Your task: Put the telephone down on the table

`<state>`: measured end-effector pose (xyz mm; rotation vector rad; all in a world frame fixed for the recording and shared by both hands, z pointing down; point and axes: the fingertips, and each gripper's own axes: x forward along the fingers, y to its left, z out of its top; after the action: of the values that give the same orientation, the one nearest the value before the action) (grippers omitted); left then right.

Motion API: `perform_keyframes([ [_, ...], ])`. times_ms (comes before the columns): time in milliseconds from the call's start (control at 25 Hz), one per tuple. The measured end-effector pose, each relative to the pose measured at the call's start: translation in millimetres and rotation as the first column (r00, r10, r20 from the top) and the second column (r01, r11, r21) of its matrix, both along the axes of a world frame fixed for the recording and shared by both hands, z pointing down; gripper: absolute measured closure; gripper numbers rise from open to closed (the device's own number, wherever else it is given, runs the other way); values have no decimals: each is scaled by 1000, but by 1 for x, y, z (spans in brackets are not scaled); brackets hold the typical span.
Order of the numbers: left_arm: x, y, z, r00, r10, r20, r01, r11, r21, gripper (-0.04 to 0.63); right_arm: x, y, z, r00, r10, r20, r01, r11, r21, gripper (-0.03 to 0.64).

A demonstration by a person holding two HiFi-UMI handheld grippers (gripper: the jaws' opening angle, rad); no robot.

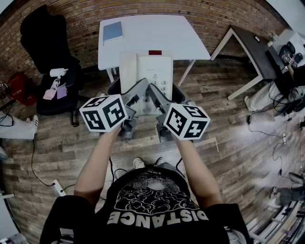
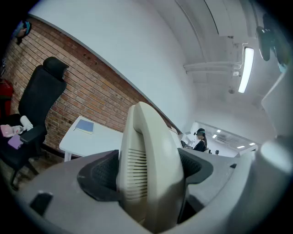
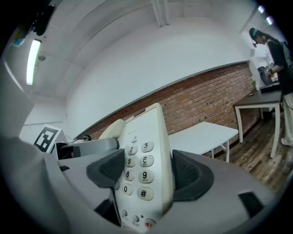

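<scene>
Left gripper (image 1: 134,97), right gripper (image 1: 161,98), both clamping telephone (image 1: 153,71) (aloft), table (image 1: 147,35) edge close.

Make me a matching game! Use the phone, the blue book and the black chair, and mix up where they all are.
Things:
1 telephone
2 blue book
3 black chair

Places:
A lying on the white table
B on the floor by the brick wall, left of the table
C held between the left gripper and the right gripper

Pairs: 1-C, 2-A, 3-B.
</scene>
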<state>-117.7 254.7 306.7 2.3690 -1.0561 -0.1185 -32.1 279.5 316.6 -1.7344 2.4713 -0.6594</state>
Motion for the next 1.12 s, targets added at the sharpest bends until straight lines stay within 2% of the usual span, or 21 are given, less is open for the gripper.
perform_keyframes([
  [280,-1,-2,3,1000,5,-6,-5,1000,-2,202,-1,-1,2,1000,4,-5,-4,1000,-1,296],
  [600,-1,-27,10,1000,1,2,-1,1000,-3,202,-1,-27,10,1000,1,4,-1,1000,-1,296],
  [880,13,-79,17,1000,-4,13,4,1000,-14,202,13,-79,17,1000,-6,16,7,1000,-11,296],
  [1120,44,-140,23,999,-19,27,20,999,-37,202,44,-141,24,999,-21,31,22,999,-35,296],
])
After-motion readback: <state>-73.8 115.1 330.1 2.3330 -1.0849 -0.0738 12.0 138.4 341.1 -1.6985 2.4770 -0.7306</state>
